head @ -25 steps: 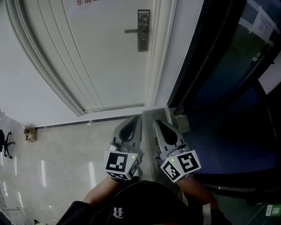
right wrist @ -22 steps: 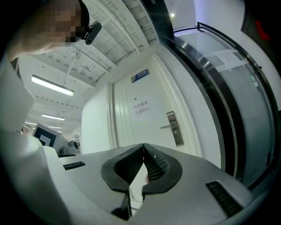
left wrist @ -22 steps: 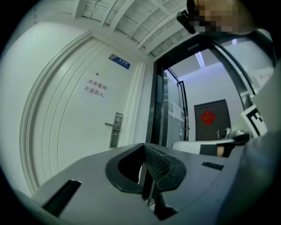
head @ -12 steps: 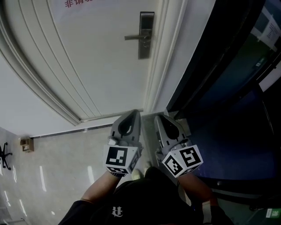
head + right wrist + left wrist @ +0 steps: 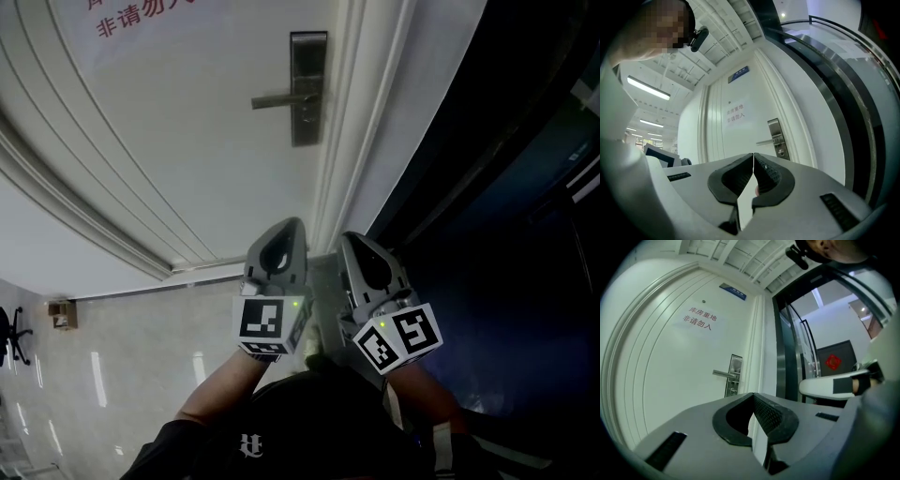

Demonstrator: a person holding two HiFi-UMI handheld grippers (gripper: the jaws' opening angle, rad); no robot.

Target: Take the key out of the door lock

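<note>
1. In front of the white door [image 5: 187, 141], the head view has lifted over the last second. The lock plate [image 5: 308, 56] and its lever handle [image 5: 279, 98] now sit lower and larger in that view, and less of the glossy floor [image 5: 112, 356] shows below the threshold.
2. Both tools have come up along with it. The left hand-held gripper [image 5: 286, 228] and the right hand-held gripper [image 5: 353, 241] now reach past the bottom edge of the door, side by side and just apart, and both point towards the lock side.
3. Their state has not changed. Each gripper's own view shows ribbed pads meeting at the tips with nothing between them, so both are closed and empty.
4. The key should be in the cylinder just below the lever on the lock plate. That spot shows as a small round fitting in both gripper views, but it is too small to make out the key itself.
5. My reading is that this is the approach and the extraction has not begun. The lock is still well apart from both tools, above and ahead of them.
6. Next, one gripper will probably have to open, rise to the cylinder and line its pads up on the key's head. Closing off-centre could make it slip.
</note>
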